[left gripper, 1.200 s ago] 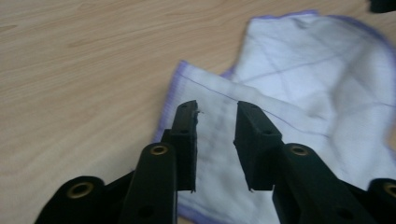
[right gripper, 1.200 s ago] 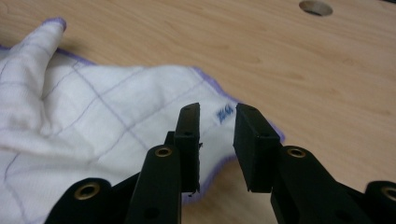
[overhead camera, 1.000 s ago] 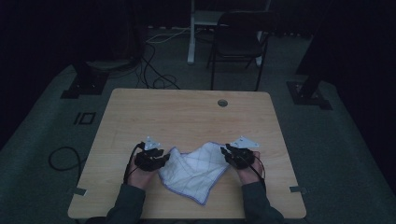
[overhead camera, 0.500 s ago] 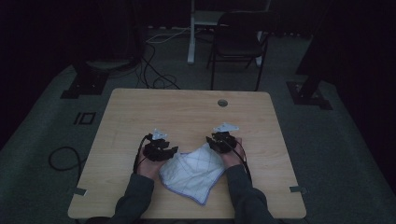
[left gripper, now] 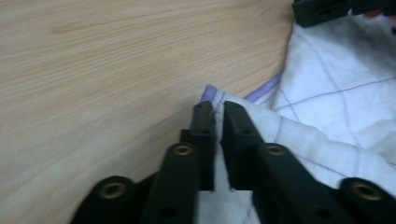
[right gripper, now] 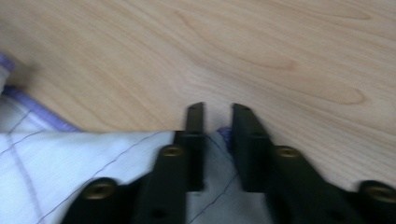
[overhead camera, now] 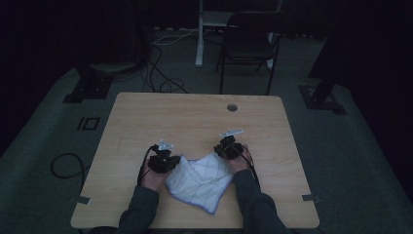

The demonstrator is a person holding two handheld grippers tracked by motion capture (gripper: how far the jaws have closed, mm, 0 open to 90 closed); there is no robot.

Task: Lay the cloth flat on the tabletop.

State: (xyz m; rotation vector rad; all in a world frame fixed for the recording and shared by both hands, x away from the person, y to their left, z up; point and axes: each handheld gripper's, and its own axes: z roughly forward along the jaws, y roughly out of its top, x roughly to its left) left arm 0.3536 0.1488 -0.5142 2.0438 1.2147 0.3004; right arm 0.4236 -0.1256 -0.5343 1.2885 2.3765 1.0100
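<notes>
I've got the white checked cloth [overhead camera: 199, 181] lying rumpled on the worktop [overhead camera: 195, 117] right in front of me, its purple-edged point hanging toward six o'clock near the front edge. My left hand-held gripper [left gripper: 214, 114] sits at the cloth's ten o'clock corner, and its jaws have just been closing: in the left gripper view they stand nearly together with the purple-hemmed corner pinched between them, so I'd call that a grip on the cloth. My right hand-held gripper [right gripper: 217, 116] is at the two o'clock corner, jaws also just closing, now narrow with a slit between the tips; the fabric lies under and between them, and a bit of purple hem peeks through the gap, but the picture is blurred and I can't swear the pads are pressing on it. That's my worry. If I lift or pull now and the right side has caught only a thread of hem, that corner will slip out and the cloth will swing off the left grip and bunch up worse. The left bite is right at the very tip too, so a hard tug toward nine o'clock could strip it free. And the layers are folded over themselves in the middle, so I may be holding two thicknesses on one side and spread it crooked.
</notes>
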